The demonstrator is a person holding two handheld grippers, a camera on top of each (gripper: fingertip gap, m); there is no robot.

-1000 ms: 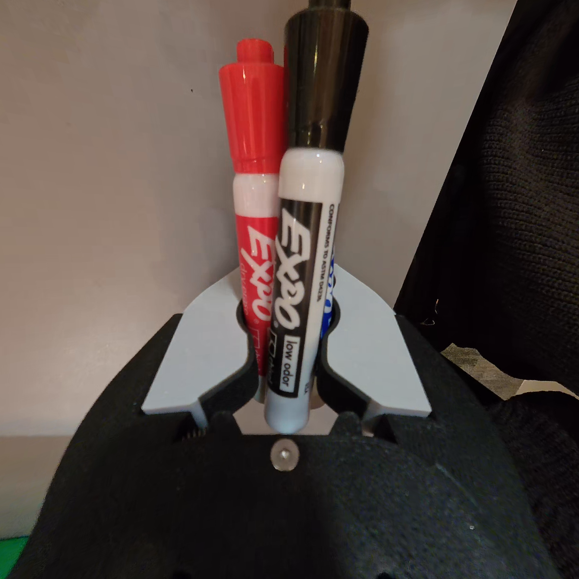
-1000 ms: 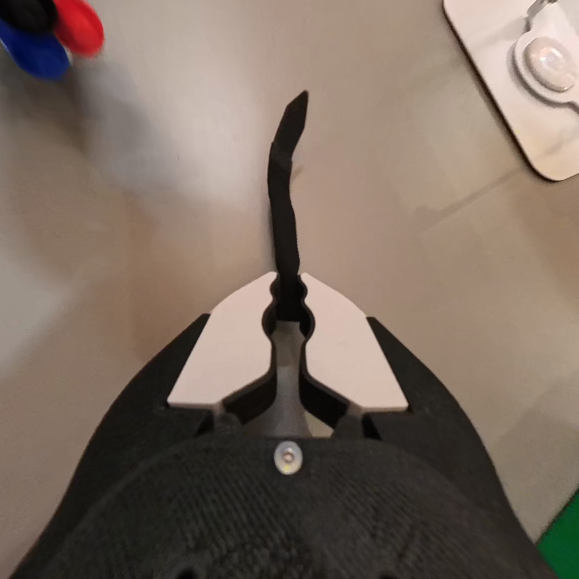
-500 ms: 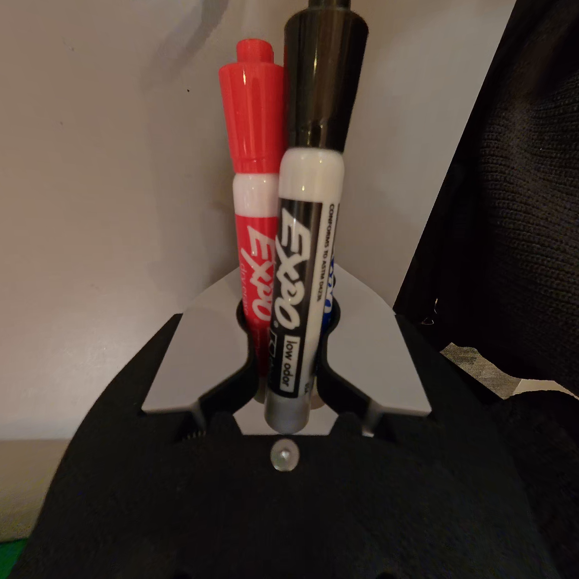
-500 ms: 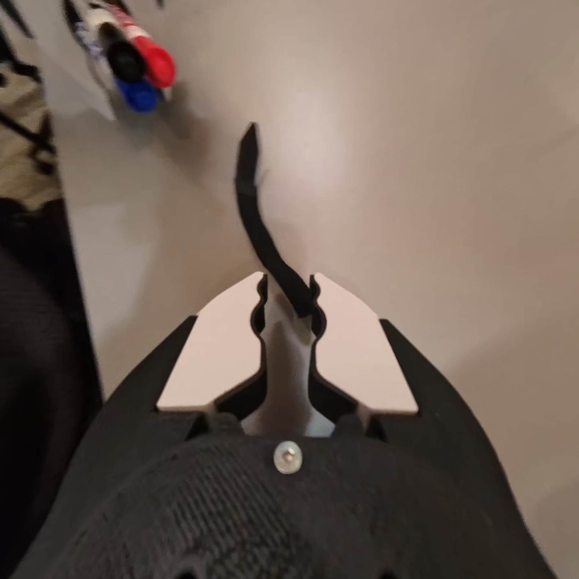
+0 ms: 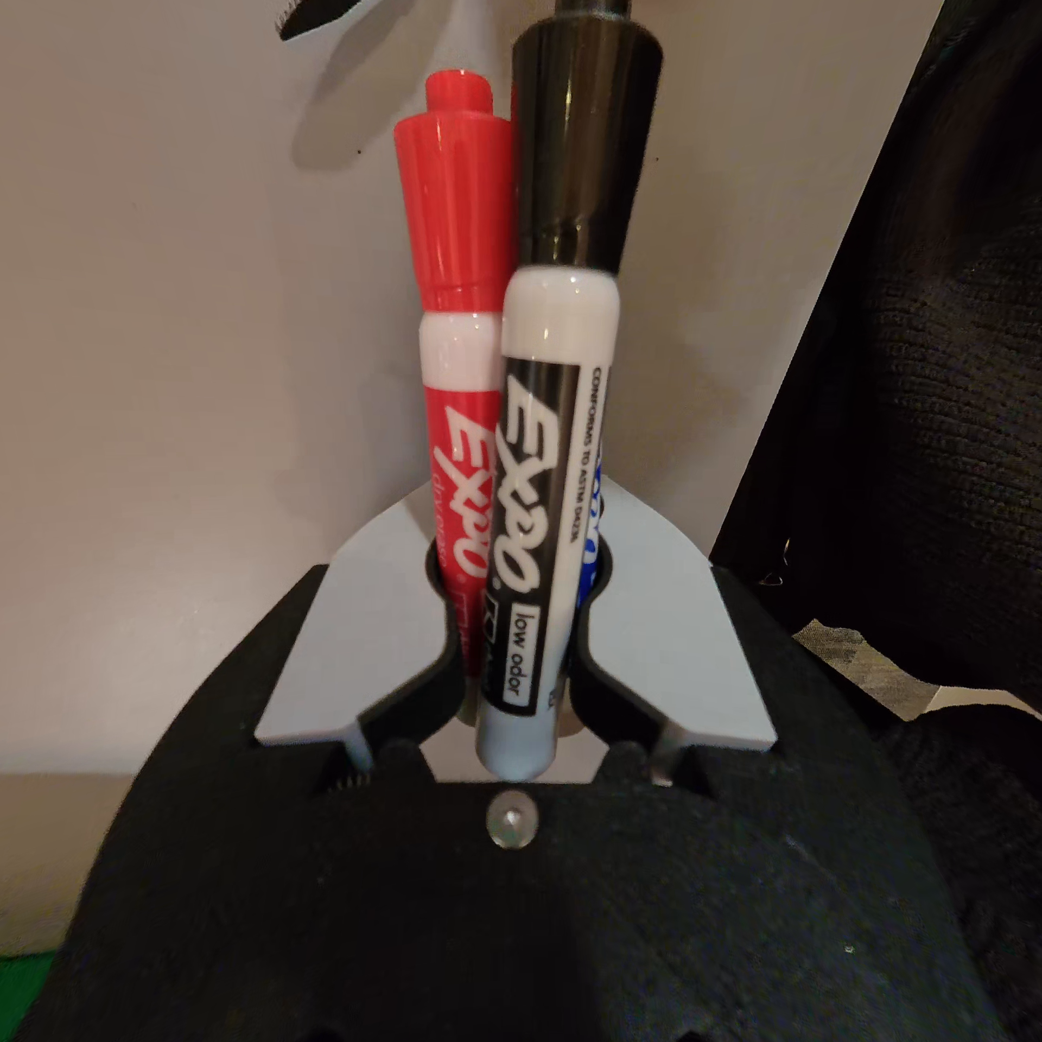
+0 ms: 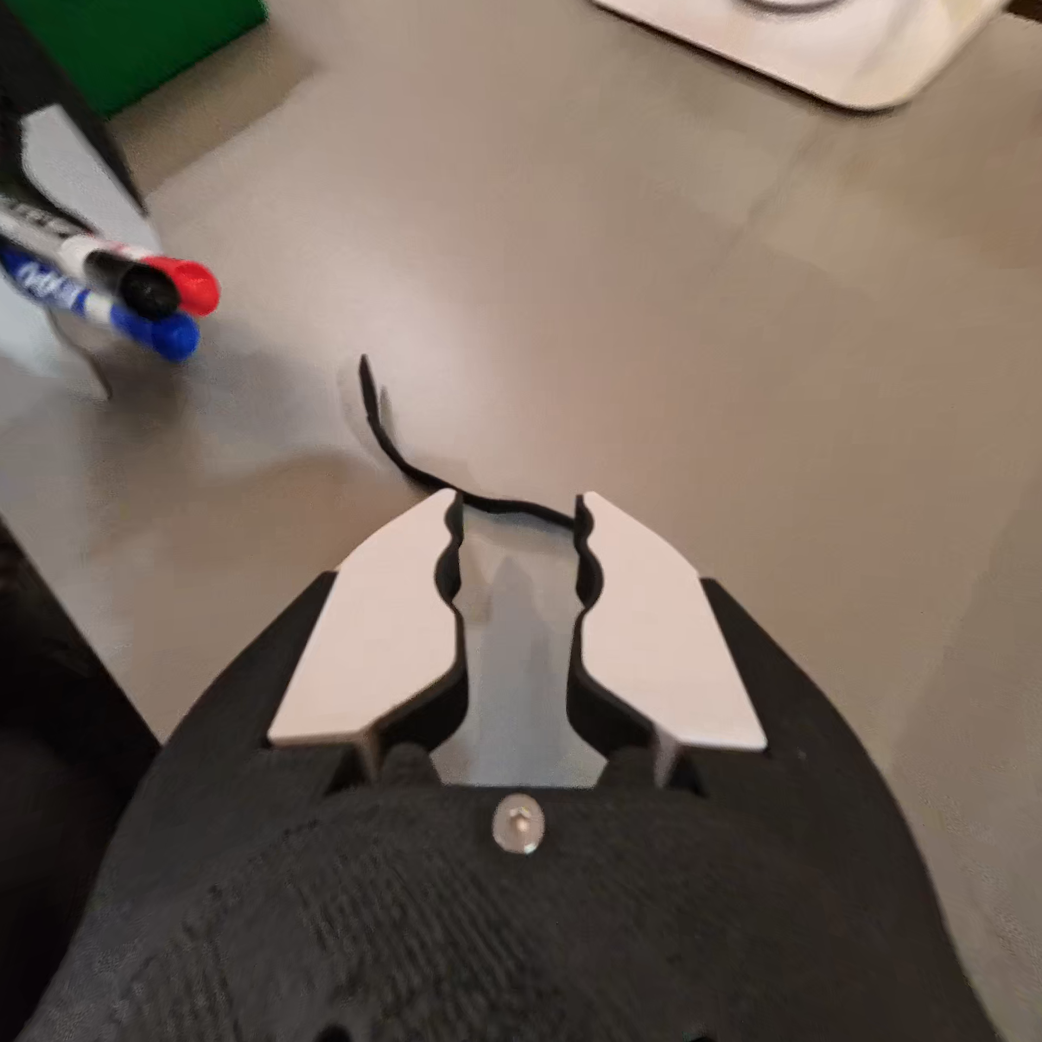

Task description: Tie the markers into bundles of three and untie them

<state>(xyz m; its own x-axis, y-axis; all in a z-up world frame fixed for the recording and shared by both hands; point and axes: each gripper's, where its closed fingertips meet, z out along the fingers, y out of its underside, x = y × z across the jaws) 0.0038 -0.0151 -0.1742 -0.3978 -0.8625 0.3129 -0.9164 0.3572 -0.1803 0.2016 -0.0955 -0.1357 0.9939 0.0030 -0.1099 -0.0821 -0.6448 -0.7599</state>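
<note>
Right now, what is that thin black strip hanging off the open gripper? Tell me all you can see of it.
The black strip is a thin, limp band, seen mostly edge-on, maybe fabric or hook-and-loop. One end touches the inner edge of one finger of the right gripper, whose jaws stand apart, so it clings rather than being pinched. From there it crosses the gap, then curves away to a free pointed tip above the beige table. Whether it rests on the table is unclear.

The right claw [image 6: 519, 507] has spread its fingers apart, so the black strap [image 6: 394, 445], pinched upright a second ago, now lies loose and curved across the fingertips, its far end trailing leftward.
</note>
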